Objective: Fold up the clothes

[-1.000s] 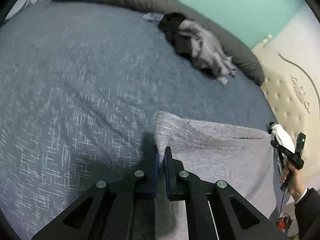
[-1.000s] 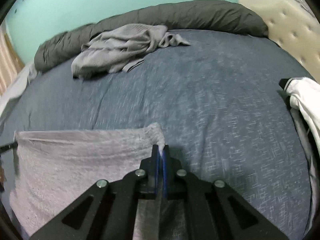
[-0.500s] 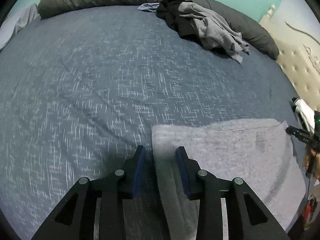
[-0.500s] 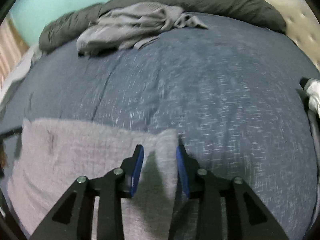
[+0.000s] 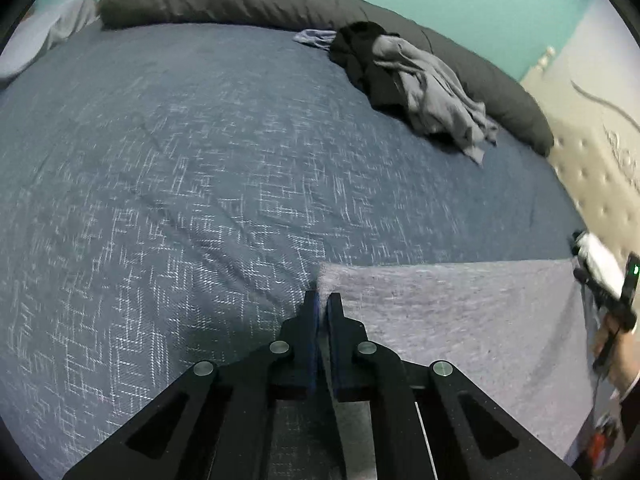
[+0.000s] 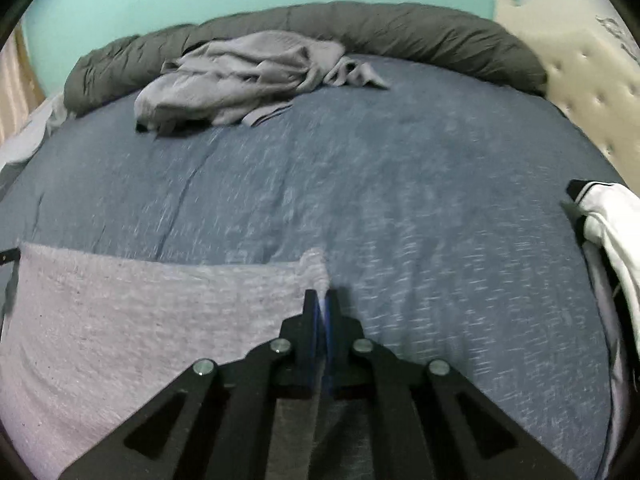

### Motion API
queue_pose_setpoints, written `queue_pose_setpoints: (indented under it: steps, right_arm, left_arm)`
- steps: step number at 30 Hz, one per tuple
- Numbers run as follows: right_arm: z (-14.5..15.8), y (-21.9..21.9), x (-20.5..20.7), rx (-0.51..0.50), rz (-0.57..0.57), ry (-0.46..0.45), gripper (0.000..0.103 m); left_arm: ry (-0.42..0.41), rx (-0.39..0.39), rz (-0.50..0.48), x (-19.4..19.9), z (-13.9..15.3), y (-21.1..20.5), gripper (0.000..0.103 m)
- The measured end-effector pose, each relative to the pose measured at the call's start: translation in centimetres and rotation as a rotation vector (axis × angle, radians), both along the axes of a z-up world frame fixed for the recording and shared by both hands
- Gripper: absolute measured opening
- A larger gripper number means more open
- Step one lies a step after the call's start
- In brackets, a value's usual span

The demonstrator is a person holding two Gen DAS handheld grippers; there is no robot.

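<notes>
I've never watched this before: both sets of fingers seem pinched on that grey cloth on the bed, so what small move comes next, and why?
Probably lift both corners together and carry them across to make a fold. The left gripper and right gripper each pinch a far corner of the grey cloth, which lies flat on the blue bedspread.

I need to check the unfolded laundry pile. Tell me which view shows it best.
The right wrist view: the crumpled grey pile lies spread out, near centre, against the dark bolster. The left wrist view shows it smaller and off to the right, but reveals a black garment in it.
</notes>
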State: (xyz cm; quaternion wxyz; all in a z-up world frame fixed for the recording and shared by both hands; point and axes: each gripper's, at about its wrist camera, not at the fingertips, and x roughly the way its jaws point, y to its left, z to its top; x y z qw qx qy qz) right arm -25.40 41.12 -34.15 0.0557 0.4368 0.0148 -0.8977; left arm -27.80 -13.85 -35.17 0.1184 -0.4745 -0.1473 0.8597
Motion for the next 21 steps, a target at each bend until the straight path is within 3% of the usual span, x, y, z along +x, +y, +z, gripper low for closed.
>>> queue_pose_setpoints:
  steps: [3,5,10,11,14,21]
  right_arm:
    - [0.7,0.6,0.1,-0.049,-0.041,0.036,0.002]
    - [0.5,0.6,-0.4,-0.074,-0.059,0.025,0.002]
    - [-2.4,0.4,-2.6,-0.051,-0.079,-0.138,0.003]
    - [-3.0,0.2,-3.0,-0.032,-0.088,-0.168,0.006]
    - [-2.5,0.1,-2.8,0.002,-0.108,-0.145,0.021]
    - [1.4,-1.6,1.8,-0.212,-0.026,-0.146,0.025]
  left_arm:
    - [-0.008,0.057,0.038,-0.4,-0.2,-0.7,0.004]
    - [-0.055,0.049,0.03,-1.2,-1.0,-0.5,0.004]
    - [-0.124,-0.002,0.018,-2.1,-2.3,0.7,0.008]
    - [-0.122,-0.01,0.02,-2.0,-2.2,0.8,0.011]
    - [-0.101,-0.042,0.02,-1.2,-1.0,0.9,0.025]
    - [-0.062,-0.02,0.029,3.9,1.4,0.4,0.025]
